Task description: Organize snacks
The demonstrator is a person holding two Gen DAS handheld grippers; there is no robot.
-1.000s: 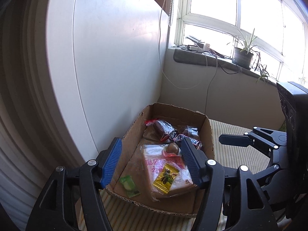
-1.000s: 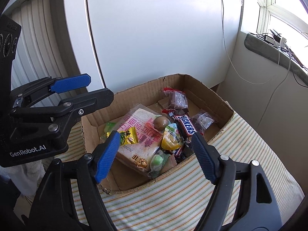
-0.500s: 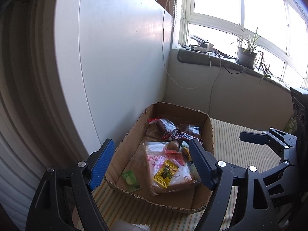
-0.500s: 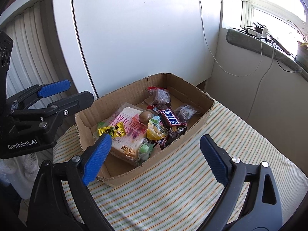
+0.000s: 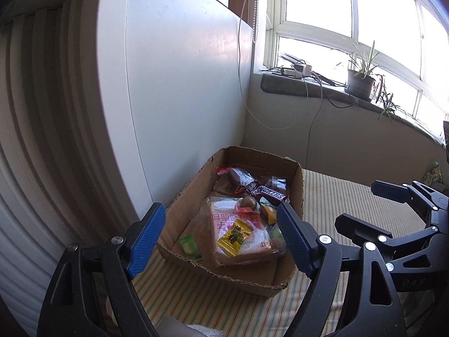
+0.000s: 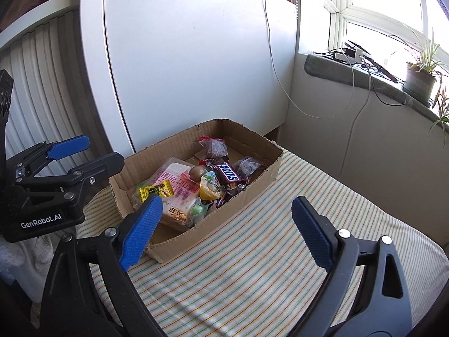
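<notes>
A shallow cardboard box (image 5: 298,185) (image 6: 247,188) sits on striped cloth against a white panel. Inside lie a pink bread pack (image 5: 224,219) (image 6: 179,182), a yellow candy (image 5: 237,237) (image 6: 157,191), a Snickers bar (image 5: 270,195) (image 6: 228,172), a brown round snack (image 5: 248,202), a jelly cup (image 6: 212,188), a green sweet (image 5: 189,245) and dark wrapped cakes at the back. My left gripper (image 5: 219,207) (image 6: 103,148) hovers before the box's near end, its jaws opening, nothing between them. My right gripper (image 6: 226,200) (image 5: 355,203) stands open and empty beside the box's long side.
The striped cloth (image 6: 280,252) stretches out to the right of the box. A white cabinet panel (image 6: 196,70) rises behind it. A windowsill holds a potted plant (image 6: 419,81) and a power strip, with cables hanging down the wall.
Both grippers have drawn back from the box, which looks smaller now. Both pairs of jaws stand wider than before. The snacks lie where they did.
</notes>
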